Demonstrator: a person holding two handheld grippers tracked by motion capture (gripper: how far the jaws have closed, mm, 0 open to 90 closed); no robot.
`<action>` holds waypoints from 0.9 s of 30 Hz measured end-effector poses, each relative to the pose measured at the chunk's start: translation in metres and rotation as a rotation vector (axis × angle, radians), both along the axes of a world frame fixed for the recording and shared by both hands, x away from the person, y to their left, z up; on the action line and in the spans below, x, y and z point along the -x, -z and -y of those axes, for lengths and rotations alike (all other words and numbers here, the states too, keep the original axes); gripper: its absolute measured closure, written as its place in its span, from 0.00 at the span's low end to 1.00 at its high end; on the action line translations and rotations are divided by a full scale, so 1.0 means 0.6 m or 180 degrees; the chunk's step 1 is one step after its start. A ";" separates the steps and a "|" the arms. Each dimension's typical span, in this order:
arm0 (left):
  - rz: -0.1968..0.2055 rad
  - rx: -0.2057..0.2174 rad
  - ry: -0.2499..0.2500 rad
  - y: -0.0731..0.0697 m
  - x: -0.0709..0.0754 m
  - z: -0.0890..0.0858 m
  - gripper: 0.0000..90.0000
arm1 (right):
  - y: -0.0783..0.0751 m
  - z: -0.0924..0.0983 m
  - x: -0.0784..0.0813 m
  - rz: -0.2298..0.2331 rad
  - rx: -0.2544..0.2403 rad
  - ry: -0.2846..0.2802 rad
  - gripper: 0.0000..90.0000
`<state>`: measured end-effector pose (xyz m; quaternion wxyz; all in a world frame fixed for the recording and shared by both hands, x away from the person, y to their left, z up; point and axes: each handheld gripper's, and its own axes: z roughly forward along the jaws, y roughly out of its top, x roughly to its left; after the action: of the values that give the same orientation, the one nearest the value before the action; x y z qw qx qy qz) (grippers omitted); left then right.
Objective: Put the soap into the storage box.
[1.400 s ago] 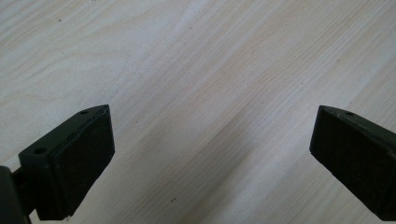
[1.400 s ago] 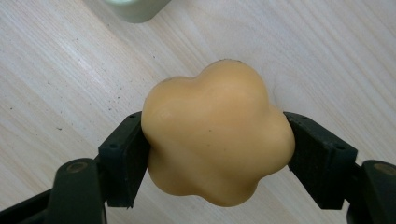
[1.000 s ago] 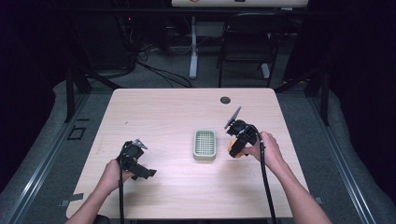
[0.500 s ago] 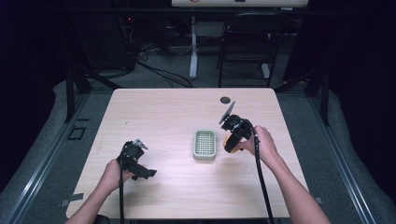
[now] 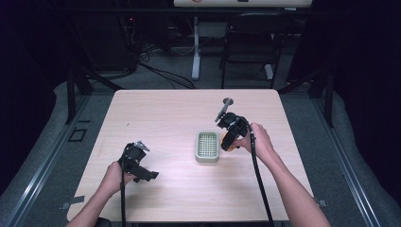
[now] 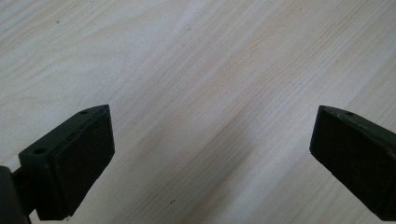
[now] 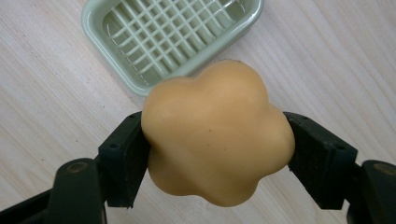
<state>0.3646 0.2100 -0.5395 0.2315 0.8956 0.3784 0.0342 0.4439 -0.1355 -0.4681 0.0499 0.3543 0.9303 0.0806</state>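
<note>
Soap: orange flower-shaped bar [image 7: 217, 133] pinched at its sides, held above the desk [image 5: 165, 118] beside the dish, likely bound for it
Dish: green slatted tray [image 7: 177, 35], empty
Right gripper [image 7: 217, 154]: fingers closed on the soap
Left gripper [image 6: 210, 154]: fingers wide apart, holding nothing, parked aside

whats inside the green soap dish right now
Nothing: the green soap dish shows a bare grid. The orange soap clamped in the right tool covers its near rim, so that part stays unseen.

1 soap [image 7: 217, 135], 1 soap dish [image 5: 207, 146], 2 tongs, 1 table [image 5: 165, 118].
</note>
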 end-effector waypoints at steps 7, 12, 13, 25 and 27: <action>0.0004 0.0004 -0.0004 0.000 0.000 0.000 0.00 | 0.001 -0.014 -0.008 -0.0012 -0.0005 -0.0019 0.30; 0.0005 0.0007 -0.0002 0.000 0.000 0.000 0.00 | 0.006 -0.030 -0.016 -0.0036 -0.0014 -0.0049 0.30; 0.0004 0.0006 -0.0002 0.000 0.000 0.000 0.00 | 0.007 -0.032 -0.017 -0.0036 0.0003 -0.0057 0.30; 0.0004 0.0010 0.0001 0.000 0.000 0.000 0.00 | 0.019 -0.061 -0.029 -0.0115 0.0024 -0.0098 0.30; 0.0003 0.0015 -0.0004 0.000 0.000 0.000 0.00 | 0.022 -0.063 -0.030 -0.0093 0.0009 -0.0118 0.30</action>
<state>0.3645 0.2102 -0.5393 0.2338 0.8948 0.3789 0.0340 0.4619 -0.0978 -0.4815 0.0352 0.3381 0.9375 0.0750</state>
